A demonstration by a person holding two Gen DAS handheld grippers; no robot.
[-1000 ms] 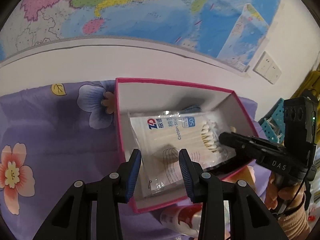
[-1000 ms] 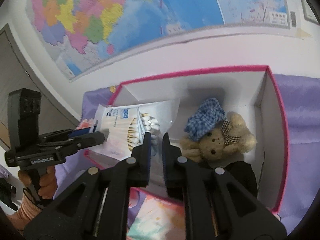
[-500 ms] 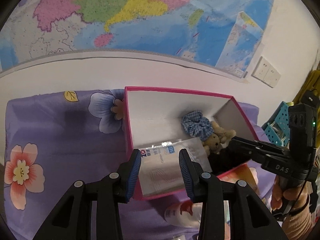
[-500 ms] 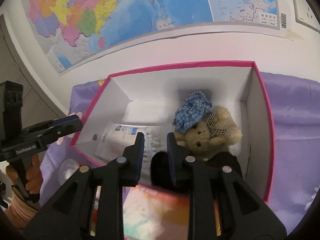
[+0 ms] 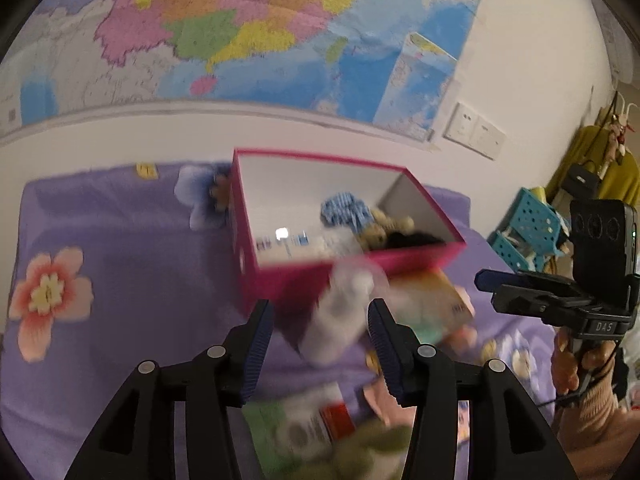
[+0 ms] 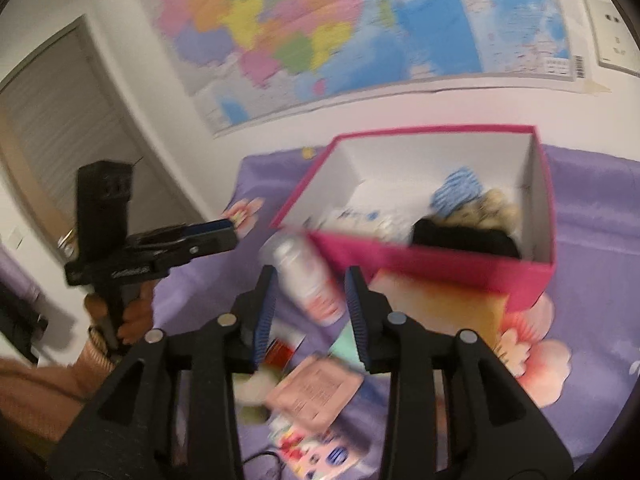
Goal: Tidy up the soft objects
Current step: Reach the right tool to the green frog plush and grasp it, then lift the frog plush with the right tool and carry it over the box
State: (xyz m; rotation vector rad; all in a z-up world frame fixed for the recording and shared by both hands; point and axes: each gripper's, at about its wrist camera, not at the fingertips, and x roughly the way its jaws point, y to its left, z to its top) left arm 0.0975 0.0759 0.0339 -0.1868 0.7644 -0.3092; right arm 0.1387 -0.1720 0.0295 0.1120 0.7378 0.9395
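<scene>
Nearest, left hand-held gripper and right hand-held gripper: jaws opening, gripping nothing. Just beyond, at 12 o'clock, blurred white bottle on purple cloth. Farther, pink box holding teddy bear.

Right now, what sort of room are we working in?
Probably a bedroom at home: a purple floral bedsheet under the pink box, a big wall map, and a door beside it.
</scene>
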